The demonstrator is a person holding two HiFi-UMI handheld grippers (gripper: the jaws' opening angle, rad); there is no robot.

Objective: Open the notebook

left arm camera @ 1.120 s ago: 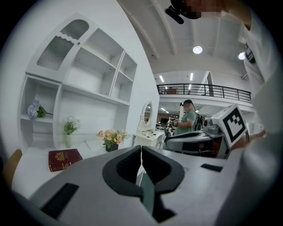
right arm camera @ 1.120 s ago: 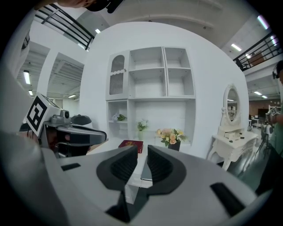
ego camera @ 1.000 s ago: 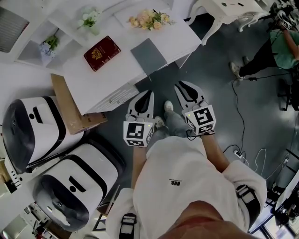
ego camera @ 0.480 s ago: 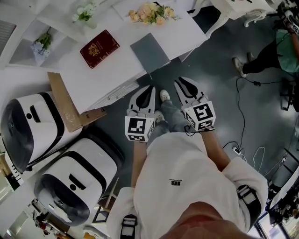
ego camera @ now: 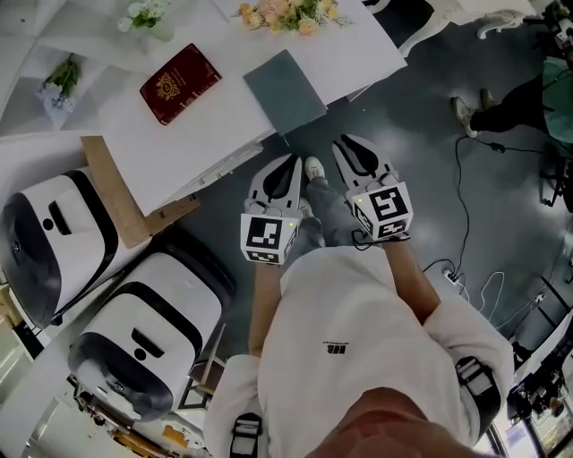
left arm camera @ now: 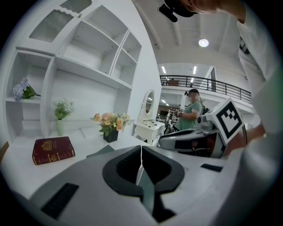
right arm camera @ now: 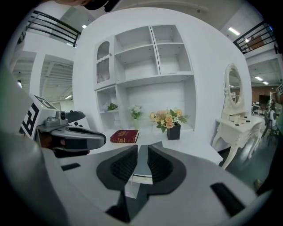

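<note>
The left tongs [left arm camera: 141, 150] are hanging clenched, empty. The right tongs [right arm camera: 142, 152] are hanging slightly parted, gripping nothing. The grey notebook [ego camera: 285, 89] is lying closed at the bench [ego camera: 179, 143] edge, apart from both.

A white table [ego camera: 183, 139] stands on a dark grey floor [ego camera: 421, 152]. A grey notebook [ego camera: 286, 90] lies flat and closed near the table's front edge. A red book [ego camera: 180, 83] with a gold crest lies flat to its left, well apart from it. At the back stand a pot of pale flowers [ego camera: 288, 12], behind the notebook, and a vase of white flowers [ego camera: 146, 15], behind the red book. A black cable [ego camera: 459, 192] trails over the floor.
</note>
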